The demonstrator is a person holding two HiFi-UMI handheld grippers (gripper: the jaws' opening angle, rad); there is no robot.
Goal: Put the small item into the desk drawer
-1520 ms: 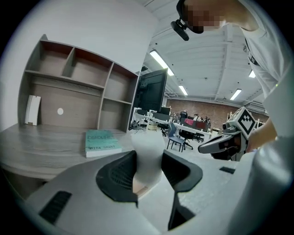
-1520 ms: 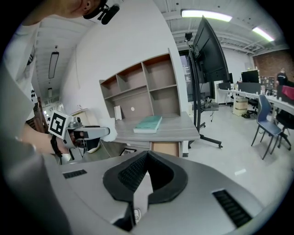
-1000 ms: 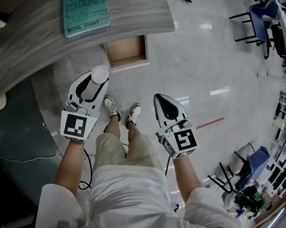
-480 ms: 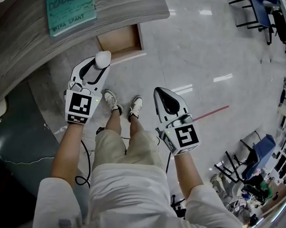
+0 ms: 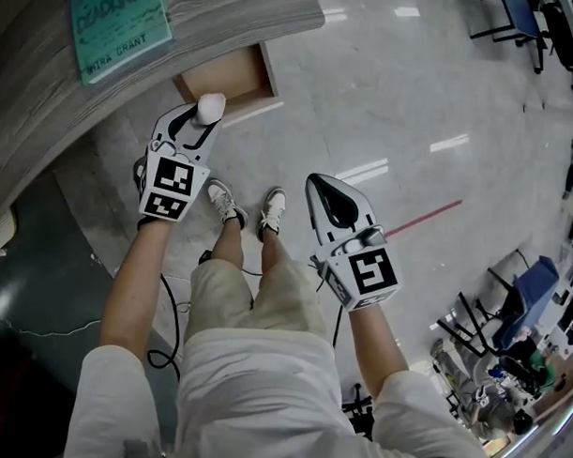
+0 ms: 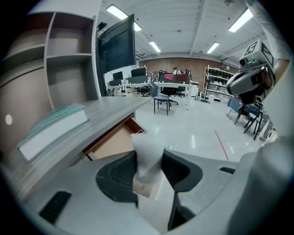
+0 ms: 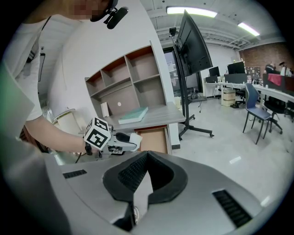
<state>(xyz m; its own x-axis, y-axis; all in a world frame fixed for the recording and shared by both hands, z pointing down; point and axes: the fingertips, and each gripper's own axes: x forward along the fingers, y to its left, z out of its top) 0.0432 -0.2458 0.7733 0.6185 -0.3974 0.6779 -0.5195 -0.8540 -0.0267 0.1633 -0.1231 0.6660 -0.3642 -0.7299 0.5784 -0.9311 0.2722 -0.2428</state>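
Since a second ago the left gripper has travelled forward to the open drawer under the desk; in the head view its small white packet sits at the drawer's front edge, and the right gripper hangs well apart. The left gripper view shows the pads pinching the packet. The right gripper view shows its jaws pressed together on nothing.
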